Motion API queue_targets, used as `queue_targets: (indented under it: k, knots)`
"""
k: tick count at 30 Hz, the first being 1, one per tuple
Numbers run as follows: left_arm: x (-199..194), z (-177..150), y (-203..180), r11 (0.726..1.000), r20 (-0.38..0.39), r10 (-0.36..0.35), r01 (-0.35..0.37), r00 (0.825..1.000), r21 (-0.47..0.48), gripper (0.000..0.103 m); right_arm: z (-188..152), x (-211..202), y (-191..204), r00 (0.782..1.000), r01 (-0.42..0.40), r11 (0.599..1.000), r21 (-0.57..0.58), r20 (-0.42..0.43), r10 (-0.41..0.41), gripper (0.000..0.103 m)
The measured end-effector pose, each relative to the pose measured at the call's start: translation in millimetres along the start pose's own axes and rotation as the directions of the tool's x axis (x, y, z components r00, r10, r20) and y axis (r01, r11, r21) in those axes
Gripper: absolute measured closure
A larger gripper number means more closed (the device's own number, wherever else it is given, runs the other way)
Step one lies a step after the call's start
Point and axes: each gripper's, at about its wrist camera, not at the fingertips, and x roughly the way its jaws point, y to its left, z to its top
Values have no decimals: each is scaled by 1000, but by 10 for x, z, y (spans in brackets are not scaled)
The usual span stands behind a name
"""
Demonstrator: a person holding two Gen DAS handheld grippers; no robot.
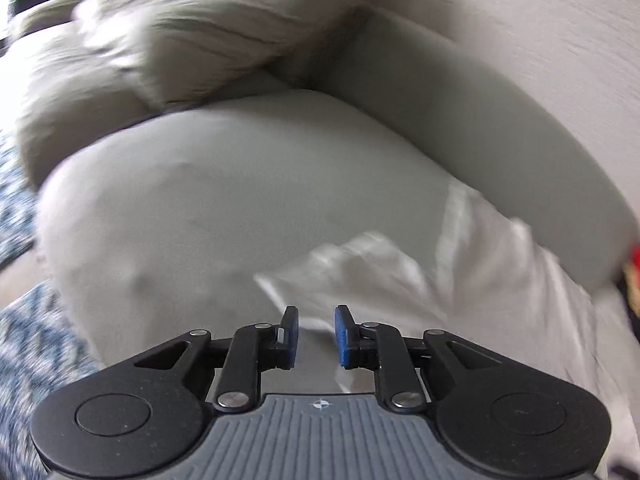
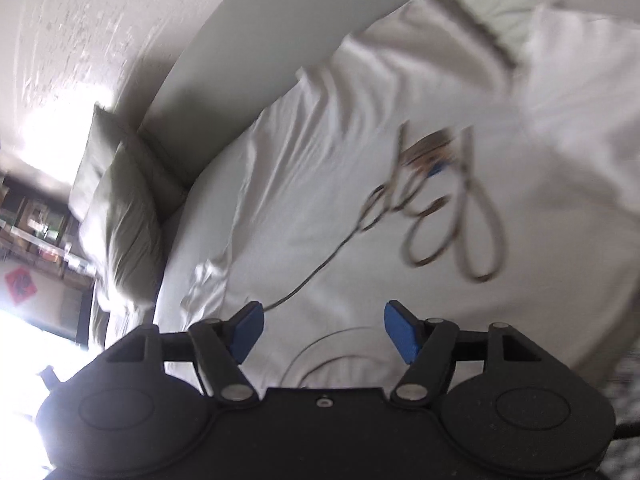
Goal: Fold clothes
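A white T-shirt (image 2: 400, 128) with a looping line print is seen spread flat on the sofa seat (image 1: 200, 208), filling the right wrist view from 12 to 3 o'clock. The right gripper (image 2: 323, 330) is held wide open above its collar, nothing gripped. The left gripper (image 1: 316, 334) is narrowly parted and empty, with the shirt's edge at 1 o'clock. A cushion (image 1: 224, 32) is seen at 11 o'clock.

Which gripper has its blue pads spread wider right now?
The right gripper: its pads stand far apart over the white T-shirt with the looping print. The left gripper shows only a narrow gap, nothing pinched between its pads.
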Motion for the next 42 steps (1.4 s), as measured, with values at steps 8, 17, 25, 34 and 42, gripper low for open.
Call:
queue_targets:
  k: [8,17,25,34,42]
  knots:
    - [296,-246,-822,971,-142,-128,153,982,182,87,-113,142,-85,990,131,985,-112,-34,-136,91]
    - [369,-238,-767,920,-189,287,-215,939,327,91,35,-95,-329,919,390,915,-108,-21,-394,103]
    - [-74,-307,-626,938,-119,157,-109,980,330,90,-35,-427,-272,913,409,901,-147,83,-400,81]
    - [149,-674,-1347,878,-185,19,72,983,474,85,34,-98,-419,926,373,921,-109,104,-363,82]
    - [-19,-1188,-1327,770,-286,178,48,942,636,87,-435,-171,-92,872,432,815,-386,-53,-487,82]
